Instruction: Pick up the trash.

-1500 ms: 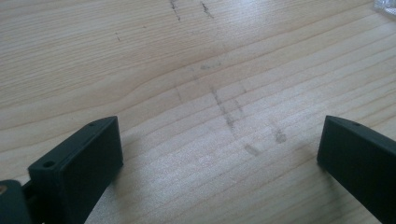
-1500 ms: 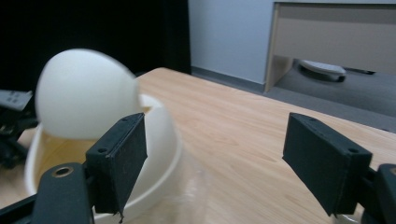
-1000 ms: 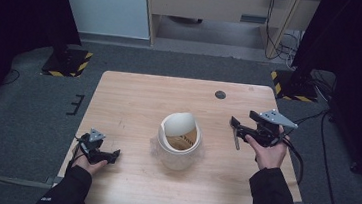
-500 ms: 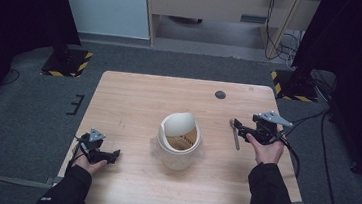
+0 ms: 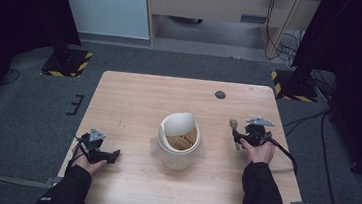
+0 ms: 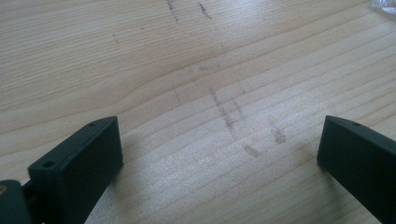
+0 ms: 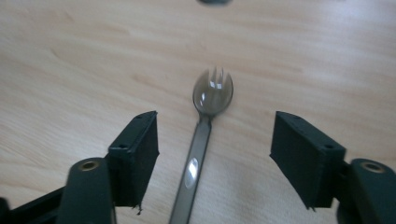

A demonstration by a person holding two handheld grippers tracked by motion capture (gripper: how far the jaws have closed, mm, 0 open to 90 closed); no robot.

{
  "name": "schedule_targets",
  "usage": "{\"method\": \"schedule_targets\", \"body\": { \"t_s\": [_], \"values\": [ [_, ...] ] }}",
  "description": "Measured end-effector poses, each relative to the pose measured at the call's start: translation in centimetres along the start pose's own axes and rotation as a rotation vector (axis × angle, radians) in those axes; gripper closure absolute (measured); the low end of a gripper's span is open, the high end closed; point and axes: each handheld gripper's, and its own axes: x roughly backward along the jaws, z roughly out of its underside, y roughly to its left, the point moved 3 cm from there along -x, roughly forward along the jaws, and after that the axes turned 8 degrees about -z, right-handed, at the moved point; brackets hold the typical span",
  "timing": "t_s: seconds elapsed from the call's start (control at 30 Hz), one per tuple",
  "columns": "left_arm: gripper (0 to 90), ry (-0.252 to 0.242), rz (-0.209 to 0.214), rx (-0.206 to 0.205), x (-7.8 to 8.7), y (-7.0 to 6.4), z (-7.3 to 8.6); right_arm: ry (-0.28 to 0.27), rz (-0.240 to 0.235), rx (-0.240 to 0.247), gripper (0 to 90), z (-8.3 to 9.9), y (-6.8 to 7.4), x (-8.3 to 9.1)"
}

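The table point(image 5: 133, 102) is carrying a white cup point(image 5: 179, 142) mid-board, and right of it the spork point(image 7: 205, 126) is lying flat between the right gripper's point(image 7: 215, 154) wide-open jaws, untouched. That gripper has dropped lower since earlier. The left gripper point(image 6: 219, 154) is sitting open too.

Spork point(image 7: 205, 135): handle end cut off by bottom edge of right gripper view, between the jaws. In high view, too small to tell whether it touches the right tool point(image 5: 236, 135). Cup point(image 5: 179, 141): contents unreadable, print blurred. Crinkled clear scrap point(image 6: 385, 5) clipped at corner of left gripper view.
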Motion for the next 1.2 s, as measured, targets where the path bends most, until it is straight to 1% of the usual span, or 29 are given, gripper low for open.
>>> {"method": "schedule_targets", "body": {
  "t_s": [0.03, 0.13, 0.27, 0.37, 0.5, 0.63, 0.73, 0.77, 0.8, 0.87, 0.93, 0.97, 1.0, 1.07, 1.13, 1.2],
  "values": [
    [0.0, 0.0, 0.001, -0.001, 0.0, 0.0, 0.0, 0.022, 0.002, -0.002, 37.1, 0.2, 0.0, -0.3],
    [0.0, 0.0, 0.001, -0.002, 0.0, 0.0, 0.0, 0.036, 0.004, -0.008, 43.4, 0.4, 0.0, -0.7],
    [0.0, 0.0, 0.001, -0.002, 0.0, 0.0, 0.0, 0.044, 0.004, -0.006, 46.5, 0.3, 0.0, -1.1],
    [0.0, 0.0, 0.003, -0.003, 0.0, 0.0, 0.0, 0.054, 0.004, -0.001, 49.5, 0.2, 0.2, -1.7],
    [0.0, 0.0, 0.003, -0.003, 0.0, 0.0, 0.0, 0.086, 0.015, 0.006, 54.8, 0.4, 0.5, -2.5],
    [0.0, 0.0, 0.003, -0.003, 0.0, 0.0, 0.0, 0.075, 0.014, -0.001, 65.6, 0.3, 0.6, -2.7],
    [0.0, 0.0, 0.002, -0.003, 0.0, 0.0, 0.0, 0.06, 0.009, -0.024, 77.4, 0.4, 0.8, -2.8],
    [0.0, 0.0, 0.002, -0.003, 0.0, 0.0, 0.0, 0.053, 0.011, -0.031, 79.7, 0.4, 0.9, -2.9],
    [0.0, 0.0, 0.003, -0.003, 0.0, 0.0, 0.0, 0.042, 0.019, -0.039, 80.0, 0.5, 1.0, -2.9],
    [0.0, 0.0, 0.003, -0.003, 0.0, 0.0, 0.0, 0.037, 0.021, -0.05, 80.0, 0.5, 1.0, -3.0],
    [0.0, 0.0, 0.003, -0.002, 0.0, 0.0, 0.0, 0.046, 0.022, -0.063, 80.0, 0.4, 1.0, -2.9],
    [0.0, 0.0, 0.003, 0.0, 0.0, 0.0, 0.0, 0.056, 0.022, -0.063, 80.0, 0.4, 0.9, -2.7],
    [0.0, 0.0, 0.003, 0.001, 0.0, 0.0, 0.0, 0.054, 0.022, -0.064, 80.0, 0.4, 0.9, -2.6],
    [0.0, 0.002, 0.003, 0.004, 0.0, 0.0, -0.1, 0.034, 0.012, -0.064, 80.0, 0.3, 0.9, -2.2],
    [0.8, 0.005, 0.001, 0.004, 0.0, 0.1, -0.1, 0.012, -0.01, -0.063, 80.0, 0.0, 0.9, -1.4],
    [2.3, 0.011, 0.002, 0.003, 0.1, 0.2, -0.1, -0.024, -0.032, -0.062, 80.0, -0.4, 0.9, -0.5]
  ]
}}
